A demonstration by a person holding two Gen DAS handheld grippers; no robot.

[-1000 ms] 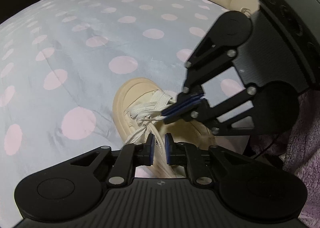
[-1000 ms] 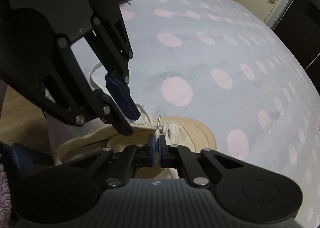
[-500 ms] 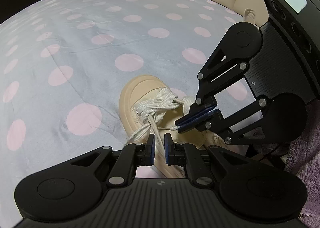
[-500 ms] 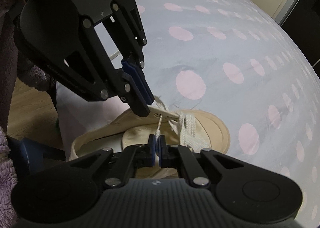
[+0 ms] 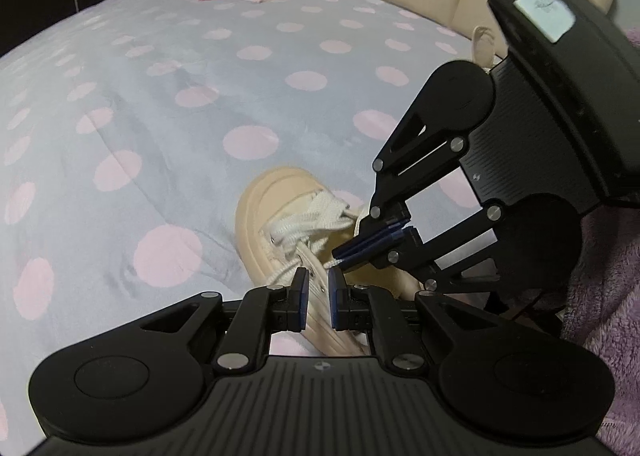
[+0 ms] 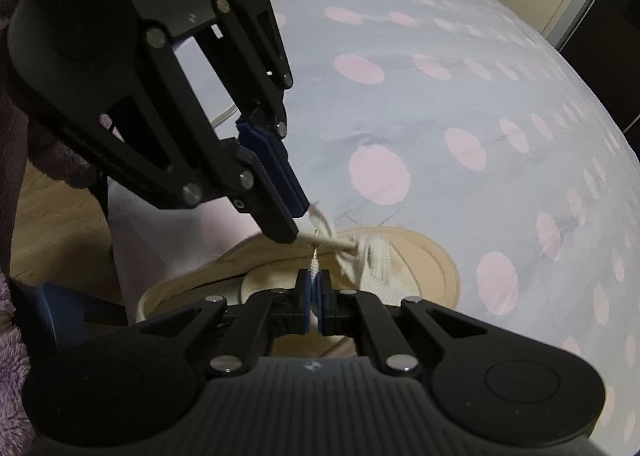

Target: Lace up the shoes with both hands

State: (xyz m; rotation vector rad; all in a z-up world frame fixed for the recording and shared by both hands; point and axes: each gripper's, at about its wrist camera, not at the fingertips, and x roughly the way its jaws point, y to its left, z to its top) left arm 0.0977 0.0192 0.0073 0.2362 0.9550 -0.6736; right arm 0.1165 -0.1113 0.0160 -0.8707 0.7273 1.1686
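Bed (image 5: pixel 168 159) with pink-dotted cover; shoe (image 5: pixel 256 215) near its edge. Mid-threading: right gripper (image 6: pixel 314 288) pinched shut on lace tip (image 6: pixel 314 266), left gripper (image 5: pixel 318 288) narrowly parted around lace (image 5: pixel 316 223), seemingly gripping. Next, probably: guide tip into eyelet.

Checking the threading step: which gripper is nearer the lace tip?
Right. The right gripper pinches the lace tip between its pads; the left gripper sits just beyond the tip, clamped on the shoe by its eyelet edge.
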